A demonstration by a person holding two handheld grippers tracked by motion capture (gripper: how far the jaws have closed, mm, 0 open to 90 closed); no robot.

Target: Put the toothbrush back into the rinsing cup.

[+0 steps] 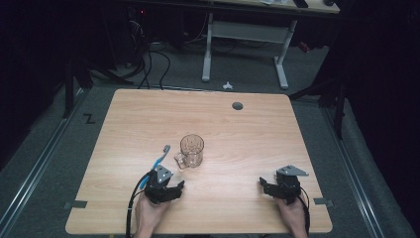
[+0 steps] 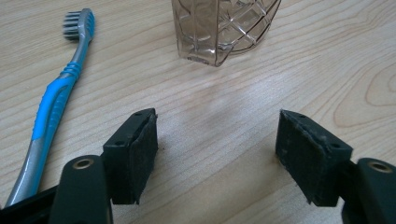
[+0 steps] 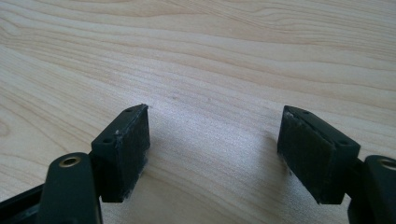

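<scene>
A clear cut-glass mug stands upright near the middle of the wooden table, its handle toward me. A blue and grey toothbrush lies flat to the mug's left, bristles pointing away. My left gripper rests low over the table just in front of the mug, open with nothing between its jaws. In the left gripper view the mug is straight ahead, with the toothbrush beside the left jaw of the left gripper. My right gripper sits at the front right, open over bare wood.
A round grey grommet is set into the table near its far edge. Beyond the table stand a white desk frame and loose cables on the floor. The table's front edge lies just under my hands.
</scene>
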